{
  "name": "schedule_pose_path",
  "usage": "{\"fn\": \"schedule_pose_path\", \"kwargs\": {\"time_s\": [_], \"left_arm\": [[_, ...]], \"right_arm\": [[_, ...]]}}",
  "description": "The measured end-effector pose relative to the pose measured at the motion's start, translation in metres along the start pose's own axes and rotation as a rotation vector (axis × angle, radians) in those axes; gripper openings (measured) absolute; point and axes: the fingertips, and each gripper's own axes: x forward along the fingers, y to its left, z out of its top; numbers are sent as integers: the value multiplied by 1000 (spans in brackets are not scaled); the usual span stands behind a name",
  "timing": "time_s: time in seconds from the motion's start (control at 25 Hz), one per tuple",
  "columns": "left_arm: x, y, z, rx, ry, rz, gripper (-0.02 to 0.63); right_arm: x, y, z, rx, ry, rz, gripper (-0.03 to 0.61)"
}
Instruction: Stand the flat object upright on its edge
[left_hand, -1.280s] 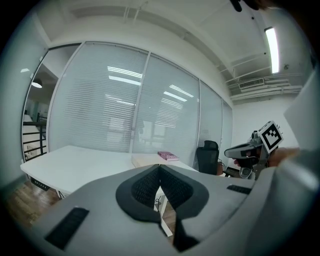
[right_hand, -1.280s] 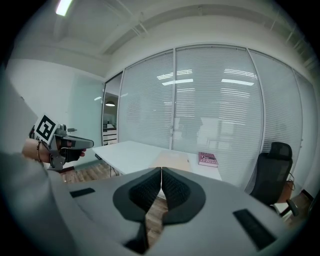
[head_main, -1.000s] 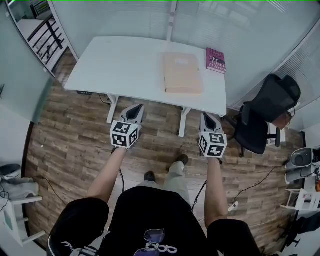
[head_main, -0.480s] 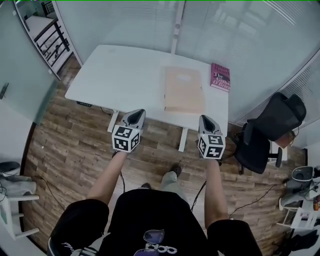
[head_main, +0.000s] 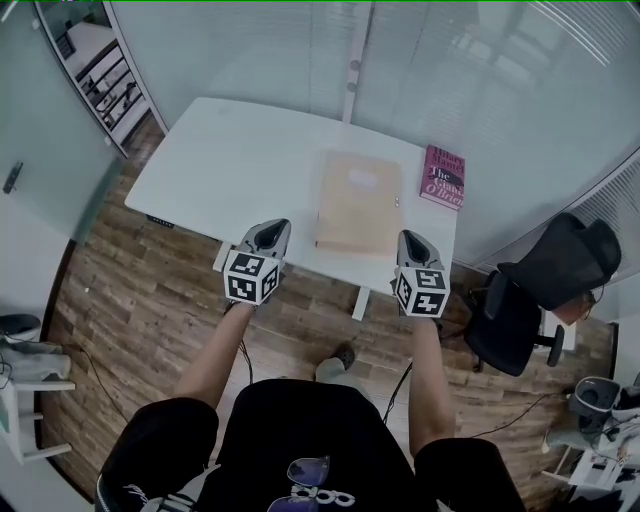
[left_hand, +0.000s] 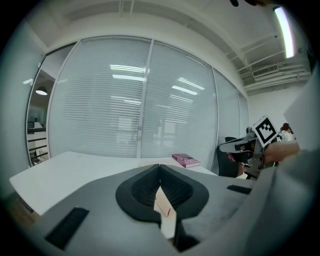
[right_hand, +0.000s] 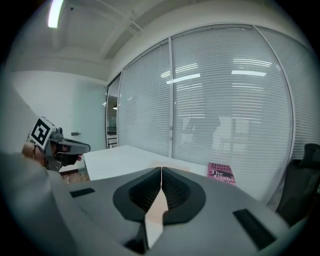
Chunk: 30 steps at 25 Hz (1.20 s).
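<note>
Masking the tan folder (head_main: 358, 203) in their views, left tool (head_main: 268, 233) and right tool (head_main: 412, 240) are closed, empty.

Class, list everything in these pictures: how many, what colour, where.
white rectangular table: one, white, on the wooden floor before the glass wall
tan flat rectangular packet: one, tan, lying flat on the table's right half
pink rectangular book: one, pink, flat at the table's far right corner
black office chair: one, black, right of the table
dark shelving unit: one, dark, far left
left tongs: one, grey, shut and empty, at the table's near edge
right tongs: one, grey, shut and empty, by the packet's near right corner
</note>
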Motion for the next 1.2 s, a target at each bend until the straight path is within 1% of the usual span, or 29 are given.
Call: {"fn": "schedule_pose_path", "kwargs": {"time_s": [0.24,0.6,0.96,1.2], "left_arm": [[35,-7,10,-2,7,27,21],[71,-28,18,12,19,57,21],[92,-46,17,24,41,77,21],[106,-47,18,18,46,84,21]], "right_arm": [[22,-37,4,14,2,20,23],[33,-82,1,34,-5,43,23],[36,-112,-4,49,-12,60,23],[44,-125,-5,50,-2,66,23]]}}
